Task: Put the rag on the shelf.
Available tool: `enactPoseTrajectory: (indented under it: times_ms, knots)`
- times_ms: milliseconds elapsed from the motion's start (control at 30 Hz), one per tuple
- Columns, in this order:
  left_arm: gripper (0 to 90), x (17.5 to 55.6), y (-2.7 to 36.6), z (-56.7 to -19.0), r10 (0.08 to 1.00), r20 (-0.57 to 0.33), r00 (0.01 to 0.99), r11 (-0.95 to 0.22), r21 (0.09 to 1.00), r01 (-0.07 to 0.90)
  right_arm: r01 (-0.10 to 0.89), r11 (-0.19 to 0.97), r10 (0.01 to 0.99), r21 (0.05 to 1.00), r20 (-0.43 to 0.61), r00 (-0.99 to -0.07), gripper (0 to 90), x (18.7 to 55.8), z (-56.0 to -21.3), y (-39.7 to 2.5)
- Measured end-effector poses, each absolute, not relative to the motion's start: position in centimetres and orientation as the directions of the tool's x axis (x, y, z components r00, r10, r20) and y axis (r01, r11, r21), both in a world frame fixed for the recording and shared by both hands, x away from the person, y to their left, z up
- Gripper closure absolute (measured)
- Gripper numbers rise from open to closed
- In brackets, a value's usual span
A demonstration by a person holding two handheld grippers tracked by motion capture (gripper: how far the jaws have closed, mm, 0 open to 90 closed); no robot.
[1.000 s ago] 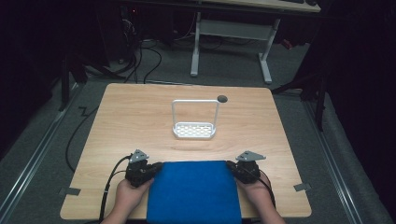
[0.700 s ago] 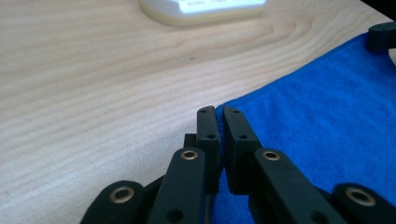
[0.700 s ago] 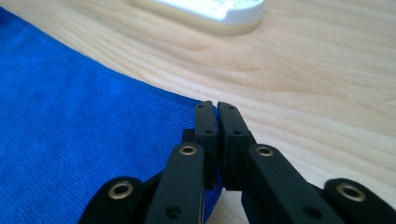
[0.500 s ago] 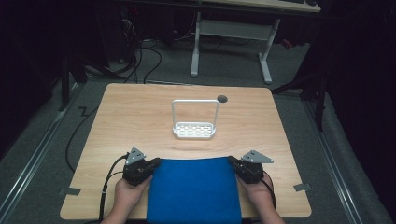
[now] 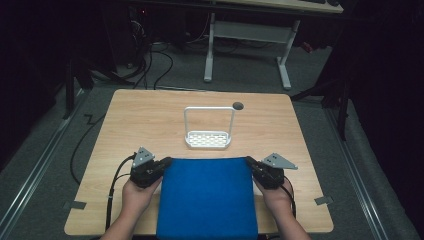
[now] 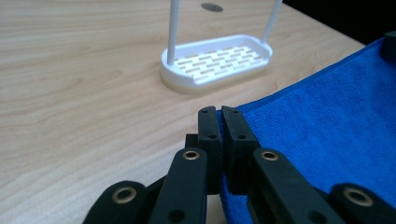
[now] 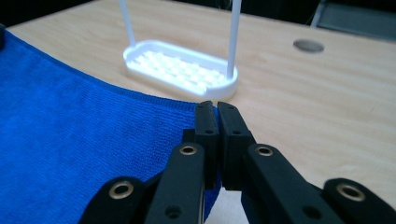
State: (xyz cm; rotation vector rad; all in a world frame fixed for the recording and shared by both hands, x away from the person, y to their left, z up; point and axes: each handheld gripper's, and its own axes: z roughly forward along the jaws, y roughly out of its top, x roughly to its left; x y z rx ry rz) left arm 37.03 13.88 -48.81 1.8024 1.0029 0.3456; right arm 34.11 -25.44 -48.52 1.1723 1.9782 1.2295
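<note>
Centrally, at the near edge of the table: blue cloth (image 5: 206, 197), spread flat and taut, roughly square, near side running over the table's near edge and out of the high view. Texture a fine terry weave in both gripper views (image 6: 327, 126) (image 7: 70, 140).

Far left corner of cloth pinched by left gripper (image 5: 162, 164); jaws closed down to a thin slit with the blue hem caught between them (clear in the left gripper view (image 6: 222, 122)). Far right corner pinched likewise by right gripper (image 5: 251, 164); jaws pressed together on the cloth edge, seen close in the right gripper view (image 7: 216, 116). Each gripper angled inward toward the cloth, grey three-cornered plate on top, black cable trailing back off the near side.

Behind the grippers, a hand apiece: left hand (image 5: 136, 192), right hand (image 5: 276, 196), forearms entering from the near side.

Just beyond the cloth's far edge, apart from it: small white rack (image 5: 208, 139), oval perforated base with a tall thin hoop rising upright from its two ends. Farther still, right of the hoop, a dark round hole (image 5: 238, 105) in the tabletop.

Underneath it all, light wooden table (image 5: 140, 125). Around it grey floor (image 5: 60, 145), cables, and white legs of a second desk (image 5: 245, 45) at the far side, surroundings otherwise dark.
</note>
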Motion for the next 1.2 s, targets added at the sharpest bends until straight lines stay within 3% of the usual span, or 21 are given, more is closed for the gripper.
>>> enactPoseTrajectory:
  times_ms: [367, 1200]
  knots:
    - [87.8, 37.6, 14.1, -45.3, 0.764, -0.149, 0.628, -0.121, 0.922, 0.367, 0.270, 0.165, 0.885, 0.949, -0.022, -0.465, 88.8, 34.8, -44.2, -25.4]
    - [87.9, 40.2, 14.7, -37.9, 0.782, -0.077, 0.619, -0.067, 0.976, 0.206, 0.127, 0.117, 0.891, 0.985, -0.048, -0.451, 88.8, 36.6, -36.8, -24.7]
